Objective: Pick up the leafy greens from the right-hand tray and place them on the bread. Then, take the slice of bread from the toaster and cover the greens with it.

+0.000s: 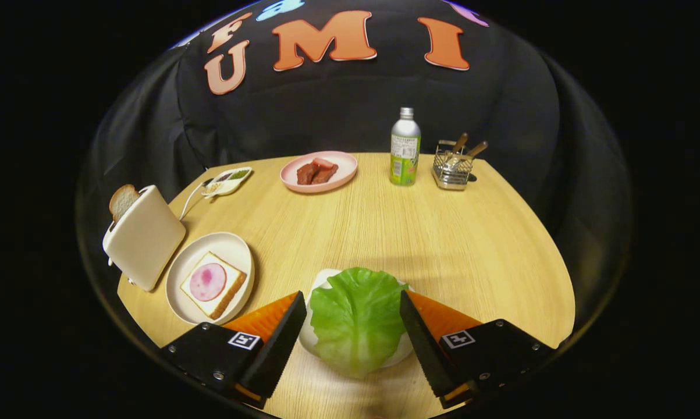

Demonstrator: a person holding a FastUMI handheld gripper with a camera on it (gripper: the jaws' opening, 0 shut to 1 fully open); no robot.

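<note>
Your gripper [353, 311] stands spread wide, with the leafy greens [356, 317] lying between its fingers on a white tray [405, 349] (neither finger touching). Off to the left, bread with ham [213, 284] sits on a plate [233, 247] beside the toaster [146, 235].

Cloth-walled booth, food-laid wooden table [355, 233]
</note>
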